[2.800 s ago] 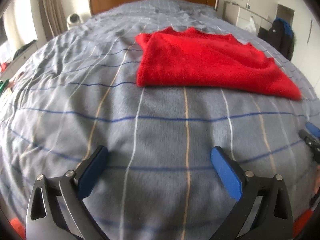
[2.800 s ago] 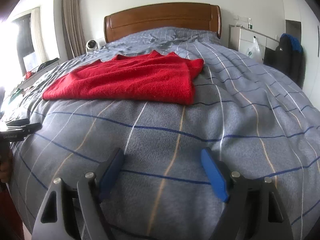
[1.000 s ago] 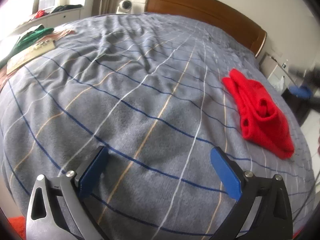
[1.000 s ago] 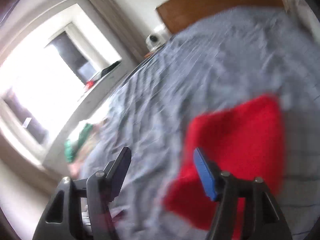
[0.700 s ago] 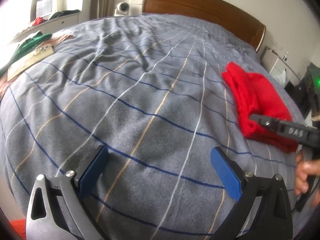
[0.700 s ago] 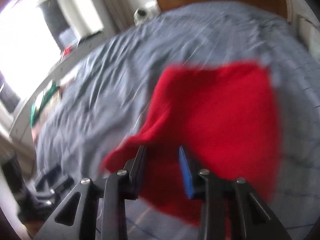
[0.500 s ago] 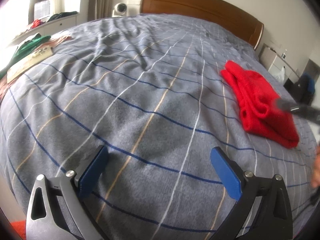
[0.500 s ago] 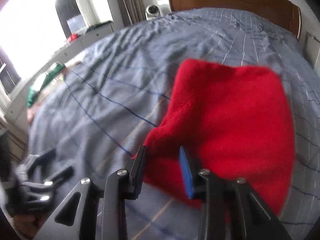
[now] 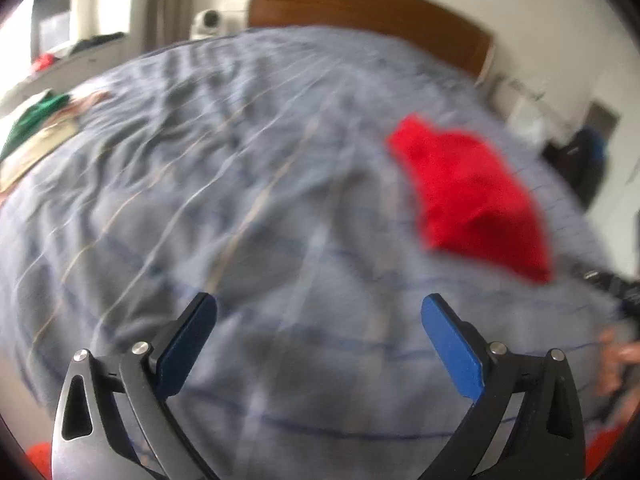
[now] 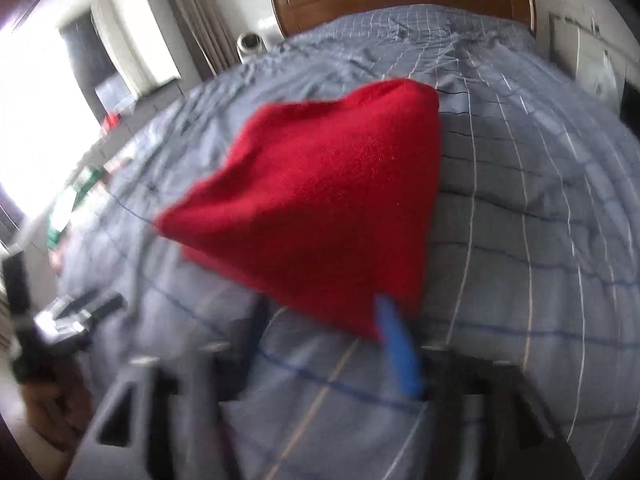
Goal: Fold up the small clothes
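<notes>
- The red garment (image 10: 320, 208) is folded into a compact wedge and hangs lifted above the bed (image 10: 520, 200), its near corner at the right gripper (image 10: 320, 328); its far end seems to trail near the cover.
- Right gripper: blur smears the view, but the blue finger (image 10: 398, 344) sits against the garment's near corner with the other finger close by, so I judge it clenched on that corner. The exact pinch is not sharp enough to confirm.
- Left gripper (image 9: 316, 328): fingers spread wide, holding nothing, over bare bed toward the near edge.
- In the left view the garment (image 9: 472, 200) lies toward the bed's right side, well apart from the left gripper and between the headboard (image 9: 360, 12) and the near edge.
- Step in hand, as I judge it: carrying or laying over the folded piece. To do it well, keep the pinch deep enough to catch all layers, move slowly so the layers do not slide open, and lower the free end first so the fold lands flat.
- The left gripper could come across to pin the far edge.
- Room: the bed's middle and left side are broad bare cover, good for setting down.
- Edges: the garment is close to the bed's right edge; drift further right risks it slipping off. Green clothes (image 9: 36, 116) lie off the bed's left side, well apart.
</notes>
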Demonstrator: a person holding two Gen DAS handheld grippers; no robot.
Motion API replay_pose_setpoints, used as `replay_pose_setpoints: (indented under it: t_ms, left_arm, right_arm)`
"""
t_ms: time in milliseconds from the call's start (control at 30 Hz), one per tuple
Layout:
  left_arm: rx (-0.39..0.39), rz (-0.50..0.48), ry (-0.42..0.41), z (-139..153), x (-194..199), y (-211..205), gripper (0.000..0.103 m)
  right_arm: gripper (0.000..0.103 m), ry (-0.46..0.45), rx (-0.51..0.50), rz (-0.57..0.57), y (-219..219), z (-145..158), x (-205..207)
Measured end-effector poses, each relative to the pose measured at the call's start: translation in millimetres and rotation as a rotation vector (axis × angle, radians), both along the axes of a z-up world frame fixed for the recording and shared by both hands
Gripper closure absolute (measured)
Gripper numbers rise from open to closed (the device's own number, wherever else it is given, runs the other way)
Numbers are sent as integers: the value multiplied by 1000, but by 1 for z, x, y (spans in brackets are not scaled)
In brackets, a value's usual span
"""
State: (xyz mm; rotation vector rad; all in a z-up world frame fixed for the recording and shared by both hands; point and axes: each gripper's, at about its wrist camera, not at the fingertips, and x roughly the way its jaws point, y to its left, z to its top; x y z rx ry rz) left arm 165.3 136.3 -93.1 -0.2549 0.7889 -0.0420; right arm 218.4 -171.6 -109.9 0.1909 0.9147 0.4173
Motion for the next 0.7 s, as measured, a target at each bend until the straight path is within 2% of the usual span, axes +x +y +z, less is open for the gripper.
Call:
replay_pose_setpoints:
  t_ms: [67,133,200,233,300,333,467,533,567,600,633,667,700]
  left_arm:
    - [-82,-57,-35,26,23,-10,1]
    - [-133,-123,-25,38,52,-20,1]
    - [-187,-190,72,34,104,-33,1]
    - [-187,-197,107,29,122,-37,1]
    - [-117,-162,183,16,166,-48,1]
    - [-92,-158,193,13,176,-52,1]
    - [27,-207,299,-15,213,-75,1]
    - [37,-210,328,-24,219,-76,0]
    - [33,-202,320,-24,218,-76,0]
    - [23,-195,310,-24,216,-75,4]
    - [9,-195,304,-24,214,-75,13]
    - [-16,-219,299,-24,210,-78,48]
    - [-43,-254,295,-23,206,-82,81]
  right_arm:
    - [22,-20,39,-38,-14,9,2]
    - [18,0,104,-95,-36,15,23]
    - [18,19,164,-150,-52,17,44]
    - [17,29,197,-167,-56,17,56]
    - [17,64,256,-184,-63,13,86]
    - [16,86,282,-188,-63,8,101]
    - [17,252,440,-184,-50,-32,150]
    - [17,260,442,-175,-38,-41,158]
    - [19,242,408,-145,-25,-41,160]
    - [32,228,357,-113,-14,-39,160]
    - [51,203,250,-93,0,-35,159]
    - [57,138,99,-79,16,-25,153]
    - [64,79,10,-60,27,-17,149]
